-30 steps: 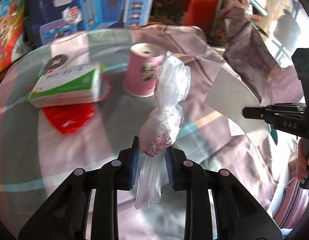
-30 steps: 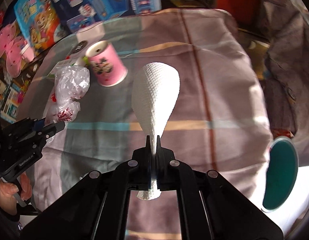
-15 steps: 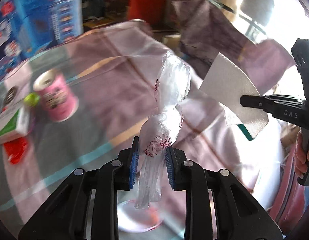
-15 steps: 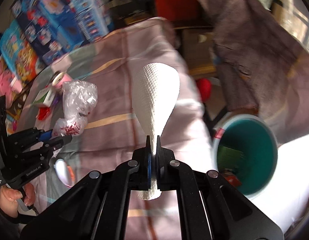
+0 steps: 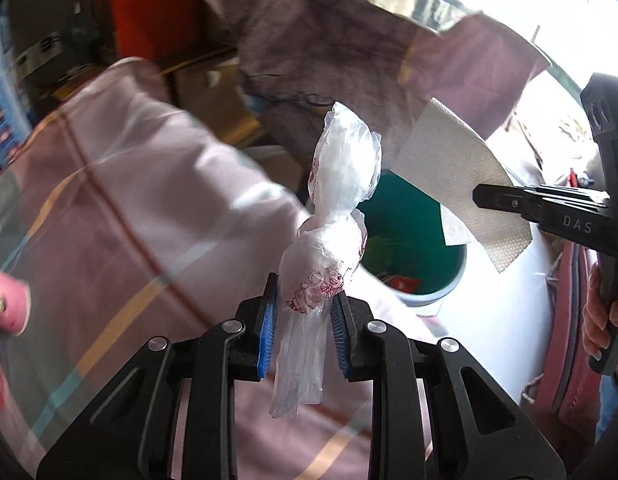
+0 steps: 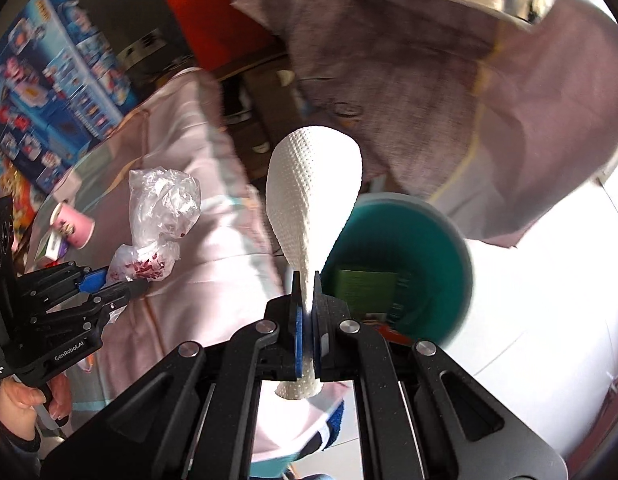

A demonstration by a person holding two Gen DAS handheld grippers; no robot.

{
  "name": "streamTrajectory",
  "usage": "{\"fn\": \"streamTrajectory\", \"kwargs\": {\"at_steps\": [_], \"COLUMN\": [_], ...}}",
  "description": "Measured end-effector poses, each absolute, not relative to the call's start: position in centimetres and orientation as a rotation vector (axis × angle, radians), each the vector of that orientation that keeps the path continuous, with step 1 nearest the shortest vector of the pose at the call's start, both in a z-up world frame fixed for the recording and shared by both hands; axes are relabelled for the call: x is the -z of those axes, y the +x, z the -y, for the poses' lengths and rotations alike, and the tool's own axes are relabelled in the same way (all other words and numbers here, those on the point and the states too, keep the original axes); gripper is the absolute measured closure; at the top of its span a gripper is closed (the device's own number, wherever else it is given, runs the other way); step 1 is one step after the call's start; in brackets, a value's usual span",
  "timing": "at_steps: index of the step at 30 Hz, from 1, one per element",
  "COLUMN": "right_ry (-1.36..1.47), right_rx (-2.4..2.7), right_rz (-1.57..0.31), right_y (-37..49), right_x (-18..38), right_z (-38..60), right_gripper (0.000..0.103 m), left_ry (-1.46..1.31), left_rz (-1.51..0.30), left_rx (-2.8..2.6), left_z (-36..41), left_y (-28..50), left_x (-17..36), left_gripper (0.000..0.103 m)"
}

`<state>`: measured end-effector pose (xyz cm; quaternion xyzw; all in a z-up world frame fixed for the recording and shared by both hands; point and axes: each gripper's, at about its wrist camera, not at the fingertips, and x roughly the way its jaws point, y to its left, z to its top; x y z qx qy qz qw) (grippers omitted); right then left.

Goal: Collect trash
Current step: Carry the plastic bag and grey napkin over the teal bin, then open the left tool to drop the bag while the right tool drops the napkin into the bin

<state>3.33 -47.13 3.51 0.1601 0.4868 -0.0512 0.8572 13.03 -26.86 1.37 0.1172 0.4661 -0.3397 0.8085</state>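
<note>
Two tools carry trash past the counter (image 5: 121, 208) edge: left tool (image 5: 303, 322) pinching plastic bag (image 5: 341, 184), right tool (image 6: 305, 312) clamped on paper towel (image 6: 315, 196), both poised near green bin (image 6: 449, 248) for dropping.

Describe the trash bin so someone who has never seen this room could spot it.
Look past the edge of the pink-clothed table to the bright white floor beside it. The trash bin stands there, a round open bucket with a pale rim and a deep teal inside, some packaging already lying at its bottom.
</note>
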Motion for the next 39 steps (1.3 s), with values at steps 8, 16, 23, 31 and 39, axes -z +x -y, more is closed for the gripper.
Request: {"fn": "streamTrajectory", "kwargs": {"at_steps": [8, 16, 23, 31, 39], "right_ry": [0.404, 0.445, 0.472, 0.476, 0.483], "right_rx": [0.175, 0.214, 0.228, 0.230, 0.233], "right_rz": [-1.069, -1.116, -1.157, -1.186, -1.200], "right_y": [1.7, 1.3, 1.7, 2.7, 4.0], "right_x": [-1.0, 1.4, 3.1, 4.2, 4.9], "right_z": [51.7, 54.4, 55.6, 55.9, 55.5], "right_gripper": [0.099, 0.099, 0.099, 0.096, 0.053], "left_ry": [0.299, 0.344, 0.397, 0.379, 0.333], "left_rz": [-1.032, -1.096, -1.135, -1.140, -1.125], "left_rx": [0.810, 0.868, 0.896, 0.878, 0.868], "left_z": [33.5, 38.3, 41.8, 41.3, 39.0], "left_y": [13.0, 13.4, 14.2, 15.0, 15.1], "left_x": [0.5, 3.6, 6.6, 7.1, 6.0], "left_gripper": [0.077, 0.077, 0.059, 0.036, 0.013]}}
